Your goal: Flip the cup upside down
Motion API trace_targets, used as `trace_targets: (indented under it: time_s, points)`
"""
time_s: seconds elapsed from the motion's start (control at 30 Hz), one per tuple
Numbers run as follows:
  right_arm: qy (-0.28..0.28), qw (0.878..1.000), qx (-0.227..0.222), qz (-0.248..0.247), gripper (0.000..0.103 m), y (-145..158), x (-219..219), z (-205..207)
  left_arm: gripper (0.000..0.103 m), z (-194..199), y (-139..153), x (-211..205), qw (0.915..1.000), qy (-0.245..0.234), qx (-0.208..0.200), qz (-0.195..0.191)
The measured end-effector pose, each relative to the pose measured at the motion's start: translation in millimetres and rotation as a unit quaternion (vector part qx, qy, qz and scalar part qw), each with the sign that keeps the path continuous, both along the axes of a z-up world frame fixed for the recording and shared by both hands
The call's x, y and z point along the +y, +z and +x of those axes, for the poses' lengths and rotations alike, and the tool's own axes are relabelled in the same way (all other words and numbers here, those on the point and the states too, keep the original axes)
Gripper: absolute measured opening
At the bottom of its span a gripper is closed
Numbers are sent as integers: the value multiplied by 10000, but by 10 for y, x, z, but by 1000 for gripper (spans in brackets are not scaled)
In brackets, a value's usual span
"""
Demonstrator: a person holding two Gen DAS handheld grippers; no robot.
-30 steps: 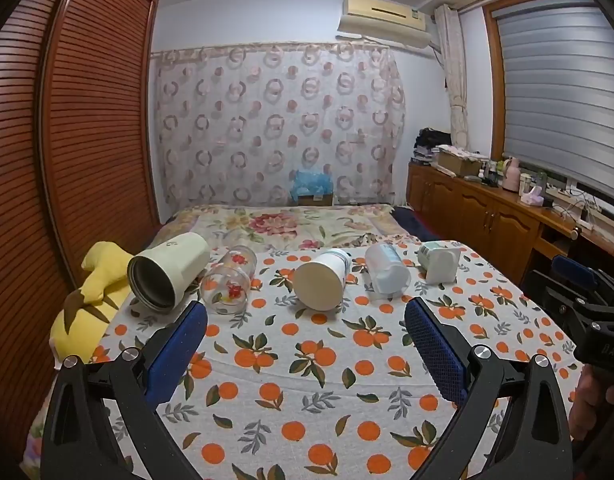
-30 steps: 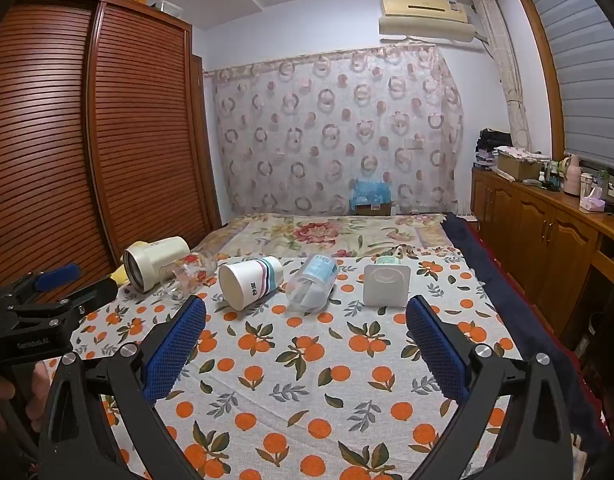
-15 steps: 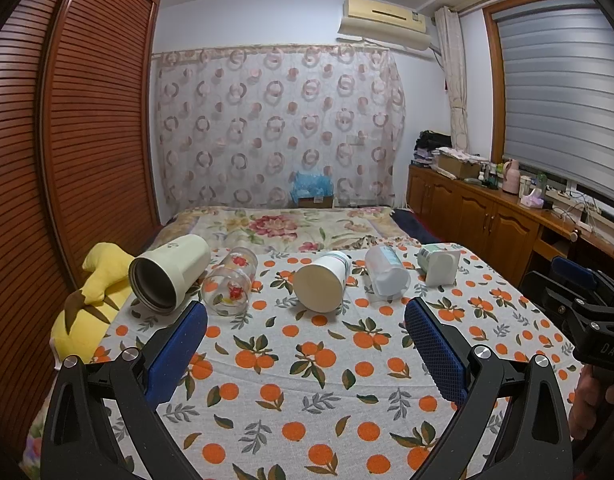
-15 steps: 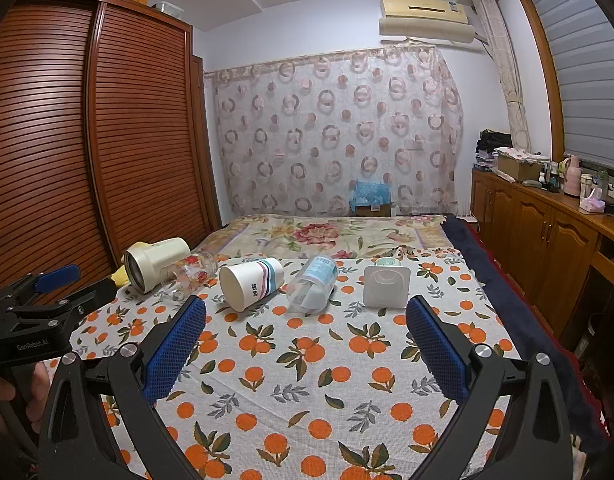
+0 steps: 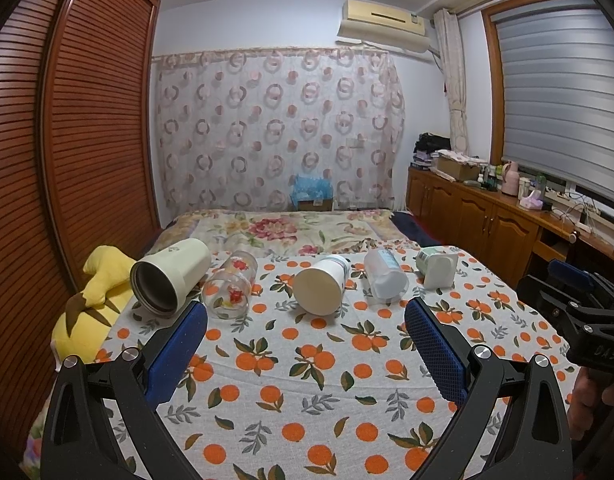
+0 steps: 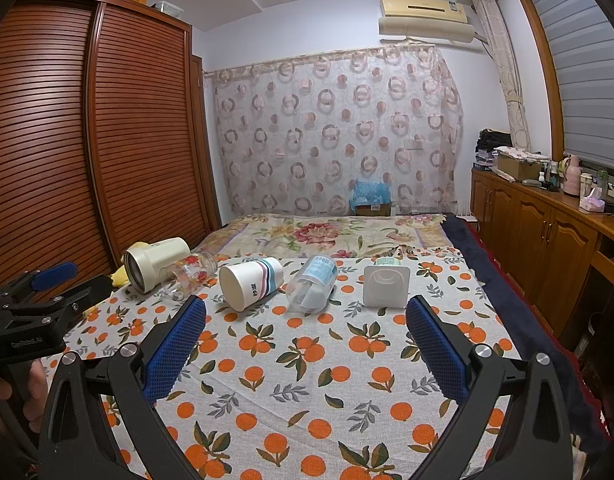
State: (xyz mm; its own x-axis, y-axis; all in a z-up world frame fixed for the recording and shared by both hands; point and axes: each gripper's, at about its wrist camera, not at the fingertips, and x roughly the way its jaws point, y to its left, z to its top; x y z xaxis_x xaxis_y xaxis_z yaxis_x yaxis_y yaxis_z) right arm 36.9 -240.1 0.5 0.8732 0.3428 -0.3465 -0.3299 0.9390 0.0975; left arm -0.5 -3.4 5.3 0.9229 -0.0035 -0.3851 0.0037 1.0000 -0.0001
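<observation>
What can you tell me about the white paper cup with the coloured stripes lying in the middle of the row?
The white paper cup lies on its side on the orange-print tablecloth, open mouth toward the cameras. It looks like thin paper, empty, with a plain white inside, pink and blue bands near its base and a small dark printed mark on its side. It sits between the flowered glass and the clear plastic cup, with gaps on both sides in the left wrist view. Neither gripper touches it.

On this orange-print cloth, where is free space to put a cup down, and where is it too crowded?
Free: the wide near strip of the tablecloth, between the row of lying cups and both open grippers, left gripper and right gripper. Crowded: the far row, where the cream tumbler and the glass cup lie very close together.
</observation>
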Motion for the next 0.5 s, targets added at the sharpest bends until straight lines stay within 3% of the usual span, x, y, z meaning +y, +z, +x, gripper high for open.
trace_targets:
  time_s: [0.5]
  points:
    - [-1,10000,-3,3,101,4,0,-8,95,-4,7,-5,10000,0,-16,1]
